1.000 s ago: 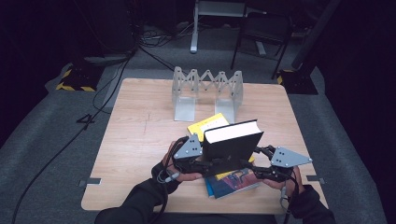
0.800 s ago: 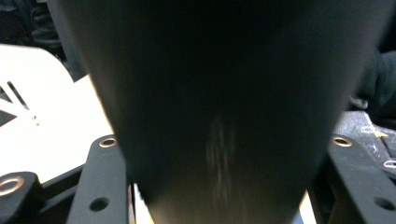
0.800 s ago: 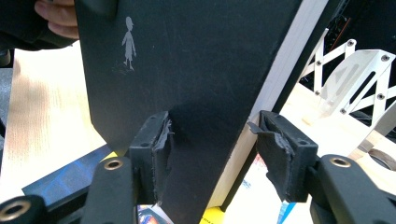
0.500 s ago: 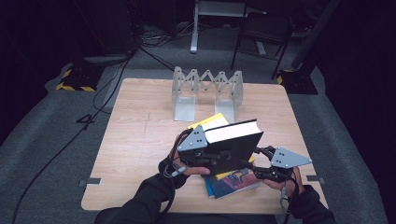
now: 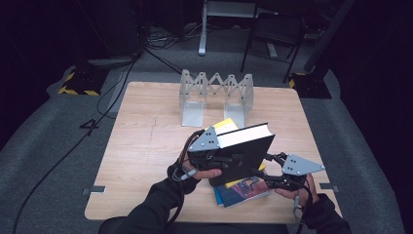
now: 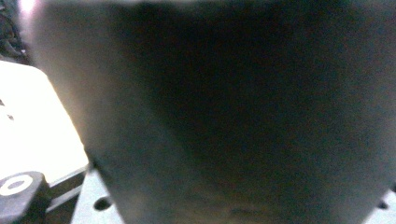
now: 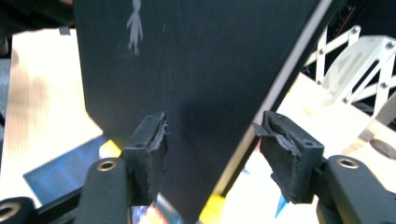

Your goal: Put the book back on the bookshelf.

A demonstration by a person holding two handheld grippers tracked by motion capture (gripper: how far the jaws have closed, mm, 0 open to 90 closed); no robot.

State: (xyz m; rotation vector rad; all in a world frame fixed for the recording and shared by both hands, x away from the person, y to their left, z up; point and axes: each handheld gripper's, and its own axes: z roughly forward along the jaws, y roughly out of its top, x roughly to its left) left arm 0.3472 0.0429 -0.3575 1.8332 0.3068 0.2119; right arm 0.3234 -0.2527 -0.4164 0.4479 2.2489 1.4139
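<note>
Black book (image 5: 242, 155) raised, tilted, above the yellow-blue book (image 5: 243, 191) at the table's (image 5: 146, 146) near right. Left gripper (image 5: 214, 158) grasps it, jaws just closing. Right gripper (image 7: 210, 154) jaws just widening, straddling its corner, pads apart

Black sleeves; each black tool (image 5: 272, 168) carries a grey three-cornered plate, screw-holed jaws and worn pads.

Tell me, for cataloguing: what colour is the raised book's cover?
Black hardcover book, with a small pale figure; right gripper view shows it best.
</note>
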